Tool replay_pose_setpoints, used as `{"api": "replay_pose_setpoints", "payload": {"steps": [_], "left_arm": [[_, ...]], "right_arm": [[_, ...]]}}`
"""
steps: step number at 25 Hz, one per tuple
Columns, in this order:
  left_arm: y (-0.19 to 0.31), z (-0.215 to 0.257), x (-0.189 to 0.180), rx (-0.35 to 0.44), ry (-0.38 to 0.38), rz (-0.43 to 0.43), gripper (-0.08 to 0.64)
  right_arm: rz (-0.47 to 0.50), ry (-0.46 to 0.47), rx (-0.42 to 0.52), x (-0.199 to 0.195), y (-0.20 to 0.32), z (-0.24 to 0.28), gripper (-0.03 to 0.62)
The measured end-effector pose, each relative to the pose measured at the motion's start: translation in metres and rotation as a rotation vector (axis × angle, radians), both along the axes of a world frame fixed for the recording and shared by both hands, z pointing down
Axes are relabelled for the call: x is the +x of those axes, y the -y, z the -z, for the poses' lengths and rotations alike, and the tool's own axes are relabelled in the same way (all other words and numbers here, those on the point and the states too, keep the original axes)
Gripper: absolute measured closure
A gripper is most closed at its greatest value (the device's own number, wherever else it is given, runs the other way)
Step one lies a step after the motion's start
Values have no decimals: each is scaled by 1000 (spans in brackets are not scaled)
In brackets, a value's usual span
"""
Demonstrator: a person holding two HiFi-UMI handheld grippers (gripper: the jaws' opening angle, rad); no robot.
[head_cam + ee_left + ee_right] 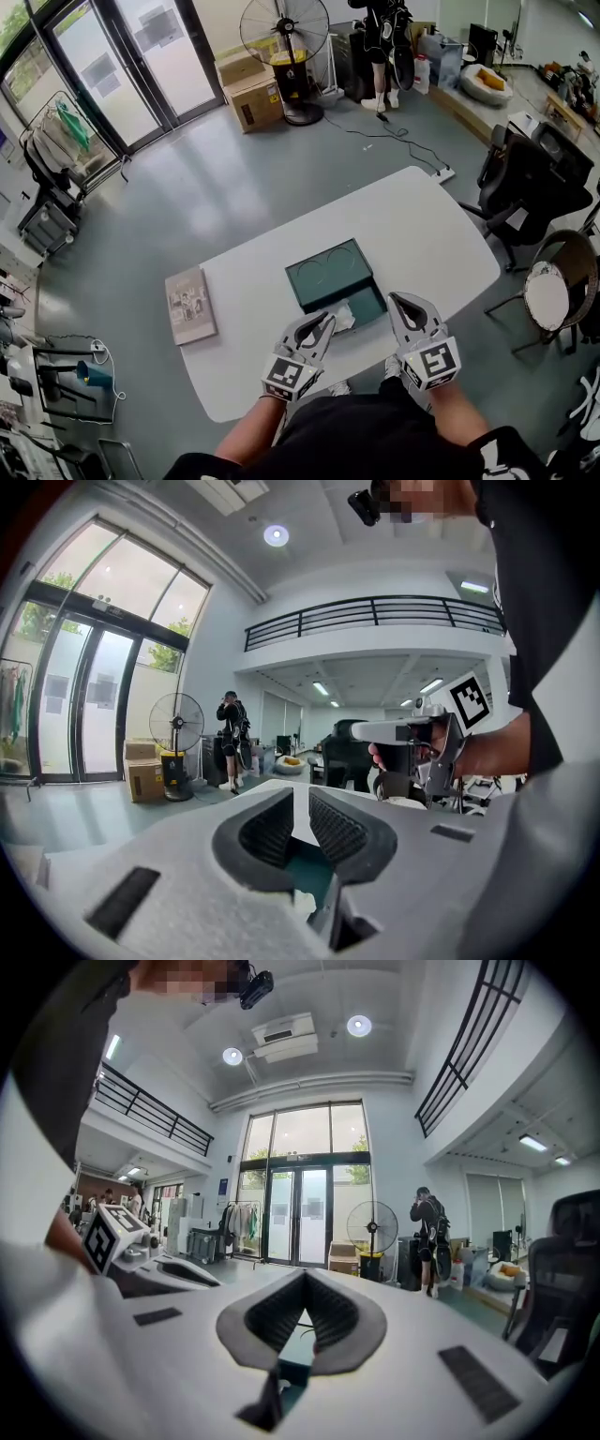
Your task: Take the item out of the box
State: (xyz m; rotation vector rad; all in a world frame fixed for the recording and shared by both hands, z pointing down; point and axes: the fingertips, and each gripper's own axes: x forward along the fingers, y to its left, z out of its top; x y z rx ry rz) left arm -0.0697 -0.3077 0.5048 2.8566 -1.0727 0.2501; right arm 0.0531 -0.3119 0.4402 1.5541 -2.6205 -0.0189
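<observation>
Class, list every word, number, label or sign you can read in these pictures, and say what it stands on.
No words or numbers can be read anywhere.
Marker cubes: black-and-white square patterns, no letters.
Cardboard box: dark label, too small to read.
Booklet on the table: cover too blurred.

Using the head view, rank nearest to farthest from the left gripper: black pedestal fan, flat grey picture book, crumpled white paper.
1. Crumpled white paper, just ahead of the left gripper.
2. Flat grey picture book, table's left edge.
3. Black pedestal fan, far beyond the table.
</observation>
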Motion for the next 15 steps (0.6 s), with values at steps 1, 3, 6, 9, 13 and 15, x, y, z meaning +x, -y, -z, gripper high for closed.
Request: {"api": "replay_pose_setpoints", "payload": {"steps": [1, 3, 6, 9, 13, 15], "left_arm": [[4, -6, 3, -2, 26, -5, 499], [12, -18, 7, -17, 75, 0, 485], [25, -33, 11, -63, 123, 24, 463], [37, -51, 16, -95, 198, 19, 443], [43, -84, 28, -159, 315, -17, 433], [43, -105, 31, -197, 381, -37, 433]], "right_arm": [[12, -2, -3, 2, 3, -1, 586], [30, -4, -15, 6, 10, -6, 586], [54, 5, -39, 10, 20, -13, 586], [90, 15, -63, 9, 27, -23, 586], [130, 15, -95, 14, 32, -35, 586], [146, 13, -107, 18, 34, -39, 586]]}}
